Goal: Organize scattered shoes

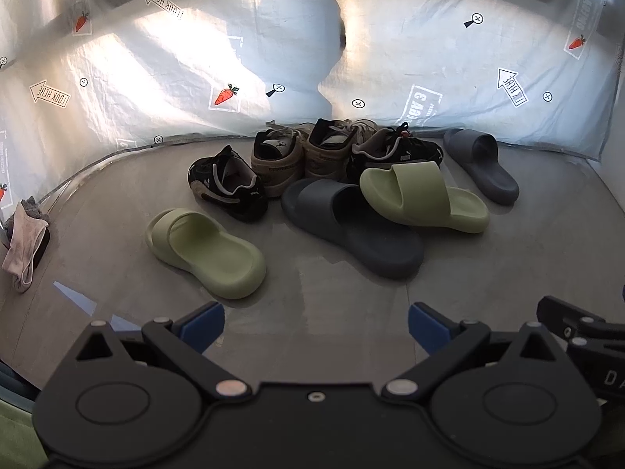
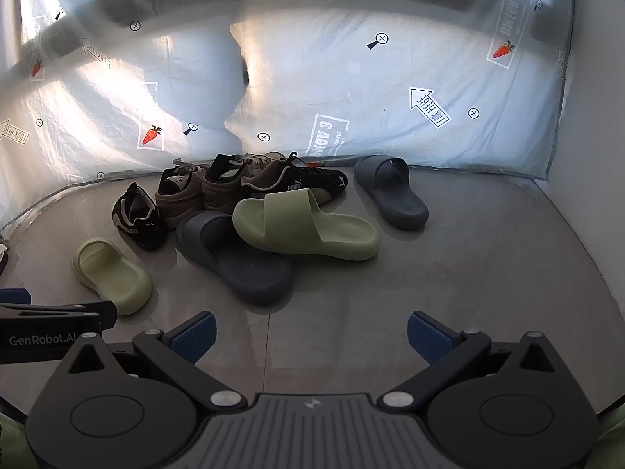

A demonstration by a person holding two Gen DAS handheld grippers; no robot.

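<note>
Shoes lie scattered on the grey floor (image 1: 312,297). A green slide (image 1: 207,252) lies alone at front left. A second green slide (image 1: 424,195) rests across a dark grey slide (image 1: 351,226). Another dark grey slide (image 1: 482,164) lies at back right. A black sneaker (image 1: 226,185) lies at left and another (image 1: 394,152) behind the pile. Two tan sneakers (image 1: 300,154) stand by the sheet. My left gripper (image 1: 316,326) and my right gripper (image 2: 312,336) are open, empty and well short of the shoes.
A white printed sheet (image 1: 156,78) with carrots and arrows hangs behind the shoes. A pinkish cloth (image 1: 23,246) lies at the far left. A white wall (image 2: 593,156) bounds the right side. The left gripper's side (image 2: 50,332) shows in the right wrist view.
</note>
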